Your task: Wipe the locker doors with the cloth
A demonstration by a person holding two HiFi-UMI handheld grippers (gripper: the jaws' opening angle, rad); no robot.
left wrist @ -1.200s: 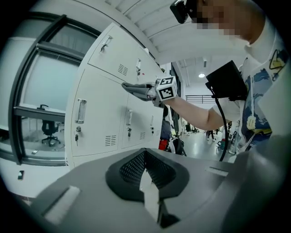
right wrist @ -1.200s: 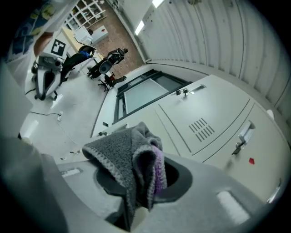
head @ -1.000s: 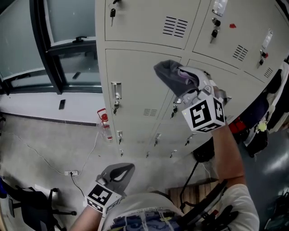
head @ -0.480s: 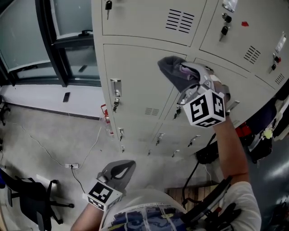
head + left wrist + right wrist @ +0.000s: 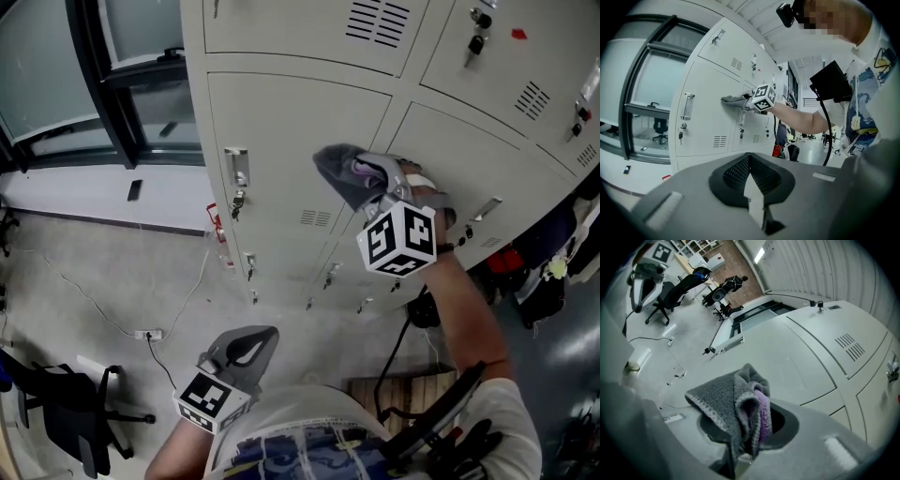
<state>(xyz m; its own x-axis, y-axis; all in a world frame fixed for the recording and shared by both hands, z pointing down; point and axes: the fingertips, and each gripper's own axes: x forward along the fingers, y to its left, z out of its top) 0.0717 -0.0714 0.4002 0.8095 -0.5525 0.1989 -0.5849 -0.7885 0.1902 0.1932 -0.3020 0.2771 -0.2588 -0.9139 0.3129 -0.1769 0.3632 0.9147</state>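
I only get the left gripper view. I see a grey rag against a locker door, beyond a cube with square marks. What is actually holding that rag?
Observer: The right gripper. Its own view shows the jaws shut on the cloth, bunched up between them.
Operator: Is the rag grey all through?
Observer: No. The right gripper view shows purple on the inner folds of the bunch.
Operator: And the gripper that carries my camera, where is it?
Observer: The head view shows the left gripper held low, close to the person and well away from the lockers.
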